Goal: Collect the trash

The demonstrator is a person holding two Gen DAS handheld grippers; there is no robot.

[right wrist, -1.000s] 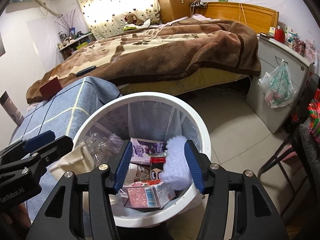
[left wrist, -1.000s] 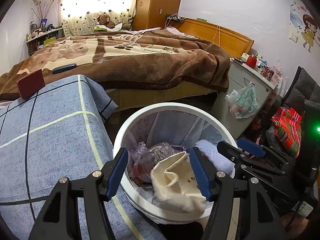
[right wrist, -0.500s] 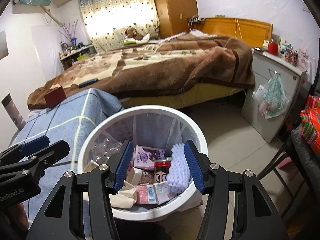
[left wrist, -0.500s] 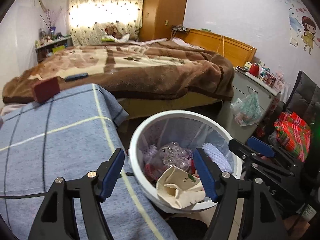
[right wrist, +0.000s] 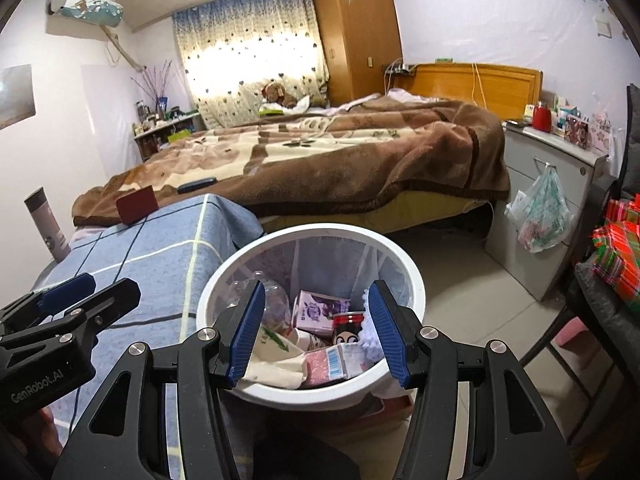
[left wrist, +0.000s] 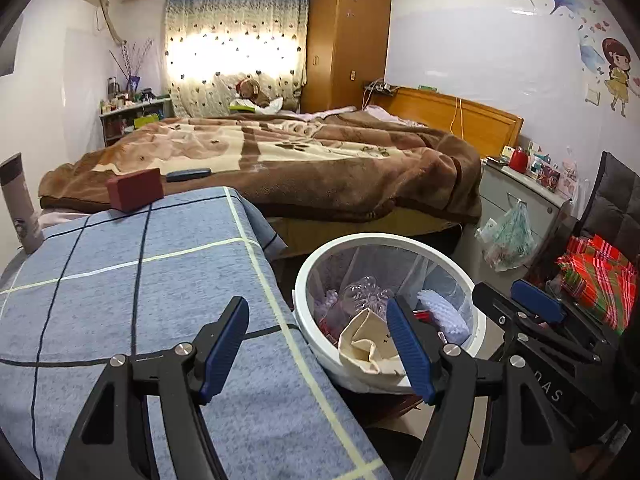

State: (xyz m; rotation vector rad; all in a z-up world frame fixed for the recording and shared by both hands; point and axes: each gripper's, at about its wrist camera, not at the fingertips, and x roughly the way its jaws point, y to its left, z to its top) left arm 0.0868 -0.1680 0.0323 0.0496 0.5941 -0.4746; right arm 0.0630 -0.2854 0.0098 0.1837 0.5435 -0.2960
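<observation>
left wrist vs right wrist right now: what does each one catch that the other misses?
Left wrist only: the cartoon girl wall sticker and the left claw, open and empty.

Right wrist only: deep in the bin, a purple carton, a red-capped jar and a pink carton; also the right claw, open and empty.

Both: white trash bin, beige cloth bag, clear plastic bottle, red box, blue checked cloth, hanging plastic bag.
</observation>
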